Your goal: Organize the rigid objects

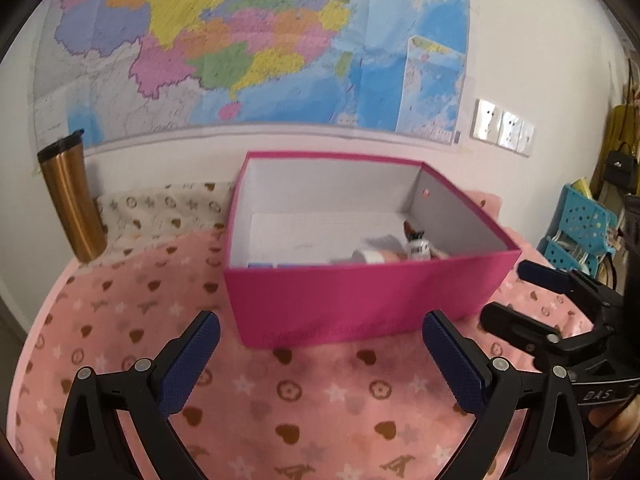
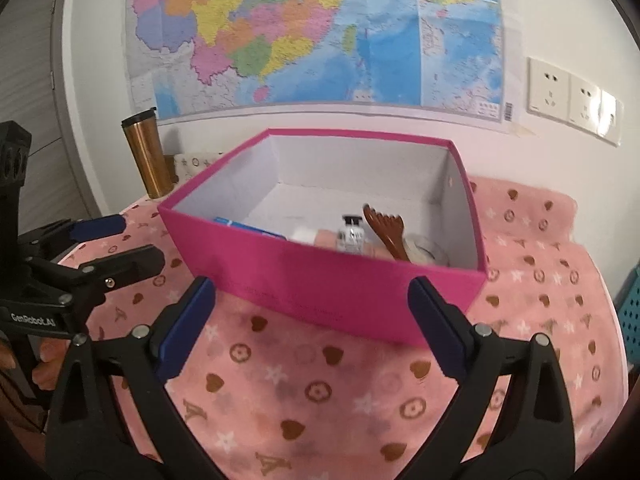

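Observation:
A pink open box (image 1: pixel 360 300) stands on the pink patterned blanket (image 1: pixel 280 392); it also shows in the right wrist view (image 2: pixel 320 288). Inside lie a small white bottle with a black cap (image 2: pixel 351 236), a brown comb-like tool (image 2: pixel 386 232), a pink tube (image 2: pixel 320 236), a blue flat item (image 2: pixel 248 227) and a clear jar (image 2: pixel 426 252). My left gripper (image 1: pixel 320 356) is open and empty in front of the box. My right gripper (image 2: pixel 310 324) is open and empty, also just in front of the box. Each gripper shows at the side of the other's view.
A gold travel mug (image 1: pixel 72 200) stands at the back left by the wall. A wall map (image 1: pixel 248 40) and power sockets (image 2: pixel 576 100) are behind. Blue perforated baskets (image 1: pixel 576 228) stand to the right of the table.

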The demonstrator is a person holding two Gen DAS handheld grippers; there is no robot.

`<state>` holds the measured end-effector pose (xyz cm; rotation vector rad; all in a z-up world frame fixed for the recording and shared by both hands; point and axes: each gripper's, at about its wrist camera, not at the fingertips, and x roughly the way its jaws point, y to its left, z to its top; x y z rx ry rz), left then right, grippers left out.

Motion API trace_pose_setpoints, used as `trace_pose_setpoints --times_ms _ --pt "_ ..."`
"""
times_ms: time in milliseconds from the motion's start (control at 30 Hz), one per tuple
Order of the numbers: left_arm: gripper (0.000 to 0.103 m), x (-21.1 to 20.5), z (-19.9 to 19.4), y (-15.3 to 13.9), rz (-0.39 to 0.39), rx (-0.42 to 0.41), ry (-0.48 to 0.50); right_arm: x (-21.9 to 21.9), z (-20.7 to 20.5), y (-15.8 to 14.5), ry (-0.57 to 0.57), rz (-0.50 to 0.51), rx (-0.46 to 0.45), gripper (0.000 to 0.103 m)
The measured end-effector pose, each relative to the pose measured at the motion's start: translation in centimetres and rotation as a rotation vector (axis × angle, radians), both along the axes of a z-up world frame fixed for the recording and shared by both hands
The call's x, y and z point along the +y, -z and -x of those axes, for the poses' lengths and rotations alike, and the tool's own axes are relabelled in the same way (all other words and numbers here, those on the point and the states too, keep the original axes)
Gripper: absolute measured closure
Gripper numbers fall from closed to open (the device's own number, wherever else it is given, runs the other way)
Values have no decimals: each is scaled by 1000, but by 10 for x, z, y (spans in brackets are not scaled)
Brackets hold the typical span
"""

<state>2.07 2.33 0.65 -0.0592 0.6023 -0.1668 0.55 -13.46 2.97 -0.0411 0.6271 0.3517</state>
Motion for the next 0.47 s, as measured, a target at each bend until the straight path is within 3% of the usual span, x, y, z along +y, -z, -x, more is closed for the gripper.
trace_pose_setpoints --times_ms 233,367,467 --pt "0 -5 7 12 -22 30 -23 -4 16 11 23 0 30 6" --pt "0 -6 9 13 -78 7 -96 -4 21 16 28 7 39 6" --pt "0 -3 9 16 -61 24 -99 -3 23 15 27 5 37 6"
